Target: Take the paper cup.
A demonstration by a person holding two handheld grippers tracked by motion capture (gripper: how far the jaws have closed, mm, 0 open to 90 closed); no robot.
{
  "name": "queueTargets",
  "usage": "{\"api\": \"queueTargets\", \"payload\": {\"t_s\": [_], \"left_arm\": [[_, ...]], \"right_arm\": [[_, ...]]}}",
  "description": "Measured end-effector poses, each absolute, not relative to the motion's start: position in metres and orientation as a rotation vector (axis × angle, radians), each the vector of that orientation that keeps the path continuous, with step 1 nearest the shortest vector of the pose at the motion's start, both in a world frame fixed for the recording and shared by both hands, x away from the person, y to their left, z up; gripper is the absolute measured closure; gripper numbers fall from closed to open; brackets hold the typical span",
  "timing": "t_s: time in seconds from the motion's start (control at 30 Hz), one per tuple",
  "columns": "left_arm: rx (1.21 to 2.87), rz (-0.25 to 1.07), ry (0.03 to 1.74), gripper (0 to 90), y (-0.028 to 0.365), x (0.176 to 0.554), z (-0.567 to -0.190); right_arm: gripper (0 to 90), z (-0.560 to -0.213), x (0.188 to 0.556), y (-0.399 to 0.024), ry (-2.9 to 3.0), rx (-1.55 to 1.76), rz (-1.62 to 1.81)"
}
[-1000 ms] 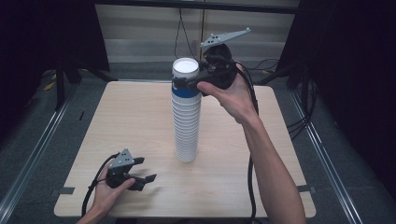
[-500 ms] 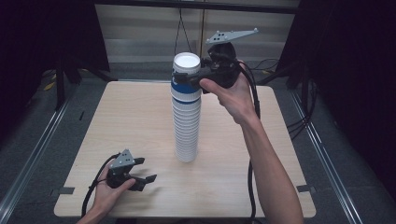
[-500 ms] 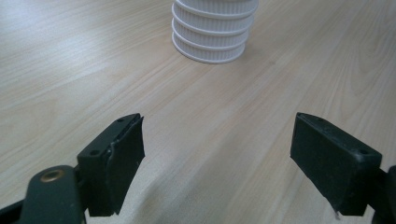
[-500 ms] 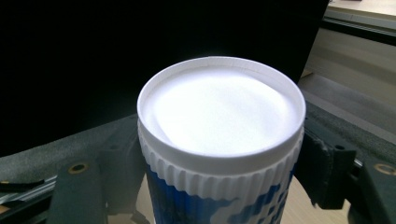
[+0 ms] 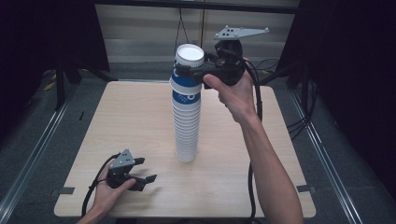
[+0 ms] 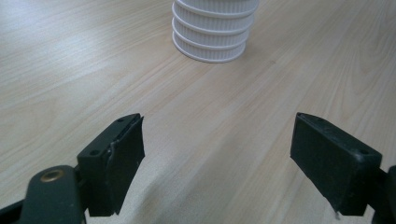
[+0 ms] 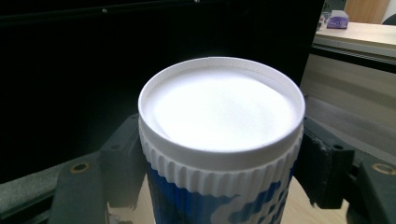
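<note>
- At about seven o'clock on the wooden table (image 5: 116,121) we rest our left gripper (image 5: 140,173), its jaws spread wide with nothing between them. In the left gripper view its pads (image 6: 123,140) hang just over bare wood, aimed at the foot of the stack; we judge it parked there, out of the way yet pointed at the base should the column need steadying.
- At the table's centre stands the tall stack of paper cups (image 5: 187,126), upside down, nested, ribbed white rims ringing it all the way up. Its foot (image 6: 212,35) sits flat on the wood, apart from the left jaws.
- The top cup (image 5: 187,70), blue and white, bottom up, crowns the stack at twelve o'clock.
- Our right gripper (image 5: 187,72) comes in level from three o'clock and has just been closing; the jaws now press the sides of the top cup (image 7: 219,154) below its ribbed band. We read this side grip as chosen to lift one cup straight off without tipping the rest.
- Nothing on the table blocks the lift. The cups may stick together, so the slender column could lean or follow the pull.
- Beyond the table, at twelve o'clock, a pale wall panel (image 5: 140,32) and dark curtains stand clear of the work.
</note>
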State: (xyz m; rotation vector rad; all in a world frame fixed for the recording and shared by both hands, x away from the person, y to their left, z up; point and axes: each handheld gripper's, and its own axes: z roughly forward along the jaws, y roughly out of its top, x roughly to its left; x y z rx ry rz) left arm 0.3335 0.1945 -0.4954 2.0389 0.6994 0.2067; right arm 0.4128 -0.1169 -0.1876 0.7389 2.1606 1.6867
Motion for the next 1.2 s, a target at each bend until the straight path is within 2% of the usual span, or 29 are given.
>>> {"api": "queueTargets", "payload": {"t_s": [1.2], "left_arm": [[2.041, 0.205, 0.699, 17.5, 0.193, 0.333, -0.495]], "right_arm": [[28.4, -0.179, 0.402, -0.136, 1.995, 0.721, 1.889]]}}
